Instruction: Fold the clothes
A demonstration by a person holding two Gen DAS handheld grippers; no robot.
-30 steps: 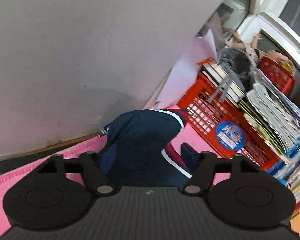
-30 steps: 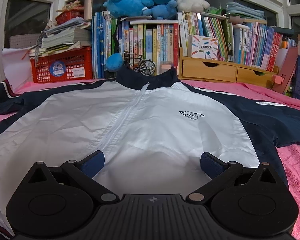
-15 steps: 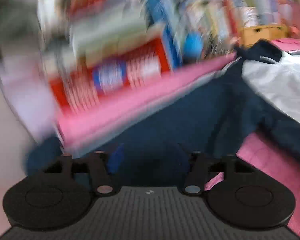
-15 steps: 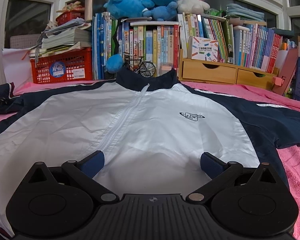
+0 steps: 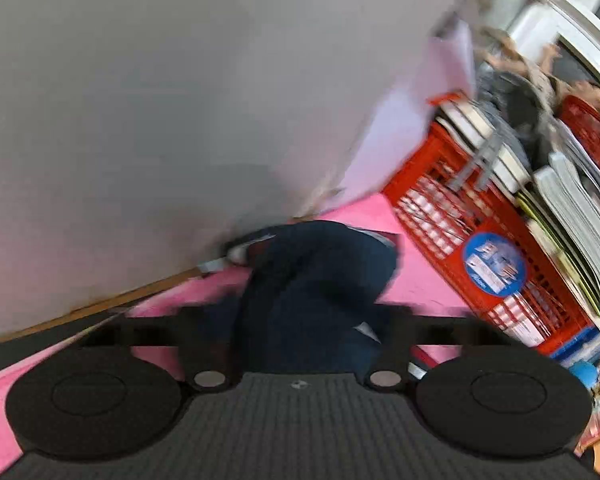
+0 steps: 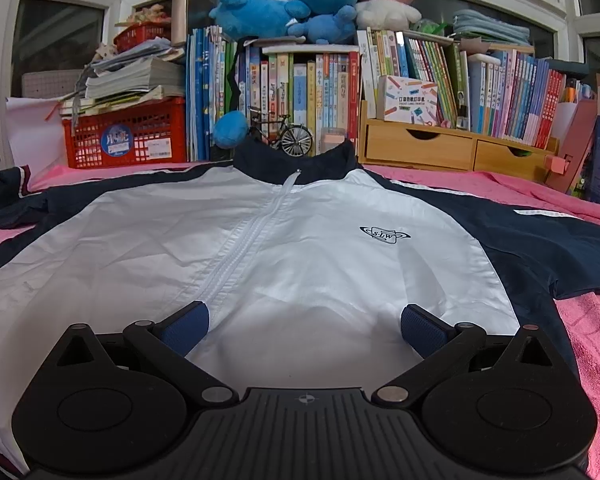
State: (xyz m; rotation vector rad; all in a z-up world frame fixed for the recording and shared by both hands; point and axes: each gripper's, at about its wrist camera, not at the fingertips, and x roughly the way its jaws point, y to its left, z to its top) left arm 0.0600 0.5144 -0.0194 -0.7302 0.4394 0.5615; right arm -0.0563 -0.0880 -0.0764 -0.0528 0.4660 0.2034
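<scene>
A white and navy zip jacket [image 6: 300,240] lies spread flat, front up, on the pink blanket [image 6: 588,320]. My right gripper [image 6: 300,316] hovers open low over its hem, blue pads wide apart with nothing between them. In the left wrist view, the jacket's navy sleeve [image 5: 316,280] lies bunched by the wall, its striped cuff at the far end. My left gripper [image 5: 300,344] is blurred and its jaws are closing, with the sleeve cloth filling the gap between them. The pads themselves are hidden by blur and cloth.
A grey wall [image 5: 140,100] runs close along the left of the sleeve. A red crate [image 5: 480,248] stacked with books stands to its right. Shelves of books [image 6: 320,92], plush toys [image 6: 292,4] and wooden drawers [image 6: 452,148] line the far edge.
The left gripper swung away toward the jacket body, then back over the bunched sleeve by the wall, and its jaws have come in on the cloth. The sleeve end has shifted slightly. The right gripper has not moved.
</scene>
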